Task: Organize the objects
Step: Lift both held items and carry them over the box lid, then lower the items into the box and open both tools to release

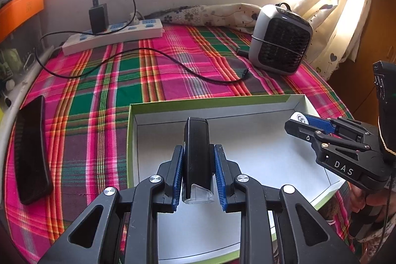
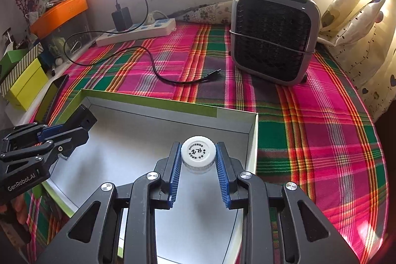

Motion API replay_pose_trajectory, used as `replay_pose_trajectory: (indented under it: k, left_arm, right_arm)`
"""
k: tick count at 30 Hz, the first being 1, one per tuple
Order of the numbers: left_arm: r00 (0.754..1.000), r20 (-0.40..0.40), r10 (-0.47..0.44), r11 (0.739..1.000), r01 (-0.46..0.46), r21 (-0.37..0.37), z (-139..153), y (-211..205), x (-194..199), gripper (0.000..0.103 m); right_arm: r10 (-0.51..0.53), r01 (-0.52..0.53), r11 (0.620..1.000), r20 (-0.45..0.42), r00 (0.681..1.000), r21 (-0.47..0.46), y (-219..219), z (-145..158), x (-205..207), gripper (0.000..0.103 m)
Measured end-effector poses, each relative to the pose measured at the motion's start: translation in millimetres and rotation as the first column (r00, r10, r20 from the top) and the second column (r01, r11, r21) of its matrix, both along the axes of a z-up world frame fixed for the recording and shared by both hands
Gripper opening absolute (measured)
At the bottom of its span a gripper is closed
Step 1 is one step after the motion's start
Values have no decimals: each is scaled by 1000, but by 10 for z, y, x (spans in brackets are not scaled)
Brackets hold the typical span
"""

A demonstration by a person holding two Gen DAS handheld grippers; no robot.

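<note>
A shallow white box with a green rim (image 1: 217, 100) lies on the plaid cloth; its far wall shows in the right wrist view (image 2: 158, 103). My left gripper (image 1: 198, 152) is shut on a black device with a clear end (image 1: 196, 155), held upright over the box. My right gripper (image 2: 198, 155) is shut on a small white-capped bottle (image 2: 198, 154), also over the box near its right wall. In the left wrist view the right gripper (image 1: 294, 121) comes in from the right with the white bottle (image 1: 298, 118) at its tips. The left gripper (image 2: 81, 123) enters the right wrist view from the left.
A grey fan heater (image 1: 281, 37) stands at the back right. A white power strip (image 1: 113, 35) with a black charger (image 1: 98, 16) and a loose black cable (image 1: 173, 61) lie at the back. A black phone (image 1: 31, 152) lies at the left. Boxes (image 2: 24, 88) line the left edge.
</note>
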State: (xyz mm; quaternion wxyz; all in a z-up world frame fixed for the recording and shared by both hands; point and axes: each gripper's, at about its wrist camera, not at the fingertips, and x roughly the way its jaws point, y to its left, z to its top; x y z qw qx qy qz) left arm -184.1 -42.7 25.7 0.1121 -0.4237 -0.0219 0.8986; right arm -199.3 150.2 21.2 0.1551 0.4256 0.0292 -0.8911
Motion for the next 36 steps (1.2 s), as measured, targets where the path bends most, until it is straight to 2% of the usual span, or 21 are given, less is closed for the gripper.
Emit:
replay_pose_trajectory:
  k: [24,30,36]
  left_arm:
    - [1000,30,9,1000,-8,-24,-94,-6,-118,22]
    - [999,40,6,1000,-6,-6,-88,-22,-112,24]
    - [1000,9,14,1000,-14,16,-7,-63,-14,36]
  right_arm:
    - [0,1,999,-6,1000,47,-88,-63,-87,29]
    - [4,-4,999,-10,1000,32,-98,-43,-62,43]
    - [-12,12,1000,-24,1000,15,-58,1,10,47]
